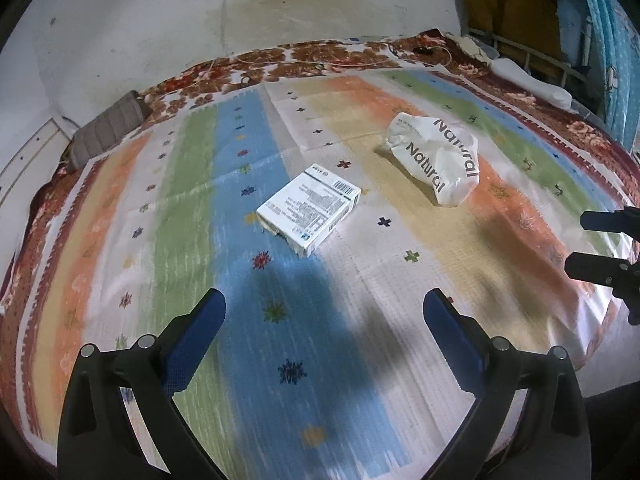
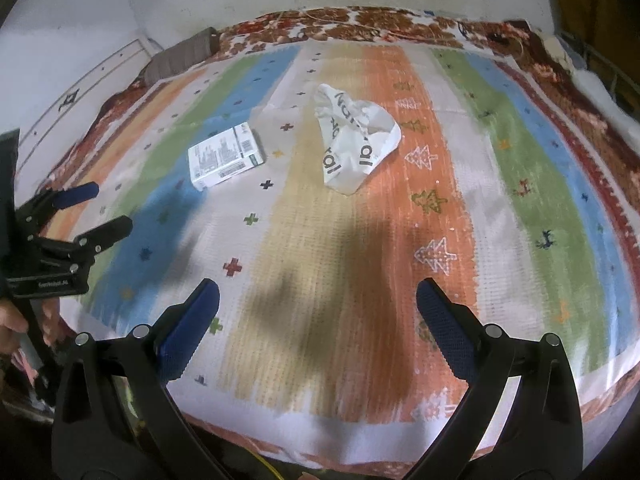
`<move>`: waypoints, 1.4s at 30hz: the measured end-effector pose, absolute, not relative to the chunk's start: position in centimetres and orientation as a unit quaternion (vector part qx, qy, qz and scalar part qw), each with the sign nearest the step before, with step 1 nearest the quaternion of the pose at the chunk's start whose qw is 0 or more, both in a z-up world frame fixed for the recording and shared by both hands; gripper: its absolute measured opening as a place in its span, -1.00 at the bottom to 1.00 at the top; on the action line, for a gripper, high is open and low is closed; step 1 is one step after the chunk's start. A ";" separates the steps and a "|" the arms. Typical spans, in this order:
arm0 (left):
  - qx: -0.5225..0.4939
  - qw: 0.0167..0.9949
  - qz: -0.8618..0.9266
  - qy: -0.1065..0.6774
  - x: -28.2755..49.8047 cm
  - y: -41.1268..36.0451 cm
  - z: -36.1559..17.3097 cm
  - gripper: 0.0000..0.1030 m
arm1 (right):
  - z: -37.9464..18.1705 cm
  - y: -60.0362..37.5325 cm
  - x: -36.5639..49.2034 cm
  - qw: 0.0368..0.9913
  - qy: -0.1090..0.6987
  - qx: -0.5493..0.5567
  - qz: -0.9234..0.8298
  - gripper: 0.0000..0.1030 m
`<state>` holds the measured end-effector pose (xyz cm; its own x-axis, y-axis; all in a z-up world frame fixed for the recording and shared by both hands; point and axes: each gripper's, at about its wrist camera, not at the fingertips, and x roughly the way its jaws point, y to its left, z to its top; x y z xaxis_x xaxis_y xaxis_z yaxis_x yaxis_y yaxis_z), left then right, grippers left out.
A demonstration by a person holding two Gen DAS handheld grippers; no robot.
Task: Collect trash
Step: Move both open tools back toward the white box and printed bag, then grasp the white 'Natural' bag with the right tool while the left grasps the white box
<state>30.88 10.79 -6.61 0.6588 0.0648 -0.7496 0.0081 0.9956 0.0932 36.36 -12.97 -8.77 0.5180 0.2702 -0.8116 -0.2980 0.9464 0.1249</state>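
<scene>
The left gripper [image 1: 324, 312] hangs above the bed with its blue-padded fingers [image 1: 200, 332] spread wide and nothing between them. Just past it, toward 12 o'clock in the left wrist view, a white carton [image 1: 309, 209] printed with small text and a barcode lies flat on the striped bedcover [image 1: 224, 148], its near corner torn. Beyond the carton, at about 1 o'clock, sits a crumpled white bag [image 1: 438, 160] lettered "Natural", apart from the carton.

The right gripper [image 2: 318, 302] is likewise wide apart and empty, hovering over the near edge of the bed. In its view the bag [image 2: 354, 140] lies toward 12 o'clock on the orange and tan stripes, and the carton [image 2: 226, 156] at about 11 o'clock on the green and white stripes. The left gripper [image 2: 106, 210] shows at 9 o'clock. A floral blanket [image 2: 360, 24] borders the cover at the far side, with a brown ribbed cushion [image 2: 180, 54] at 10 o'clock against the wall.
</scene>
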 end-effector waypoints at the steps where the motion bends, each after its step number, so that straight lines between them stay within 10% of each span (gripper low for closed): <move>1: 0.046 0.909 0.015 0.413 31.2 10.8 -6.8 0.89 | -8.9 -13.0 36.7 0.870 0.465 -0.007 0.162 0.83; 29: 0.078 0.895 0.007 0.440 39.1 12.4 -12.2 0.89 | -13.3 -13.2 48.7 0.861 0.475 0.061 0.171 0.58; 40: 0.127 0.897 -0.023 0.424 41.8 13.5 -13.1 0.89 | -14.1 -11.7 52.0 0.853 0.480 0.052 0.197 -0.01; 42: 0.096 0.901 -0.029 0.422 42.3 14.2 -13.3 0.89 | -14.7 -11.1 52.1 0.847 0.491 0.043 0.199 -0.42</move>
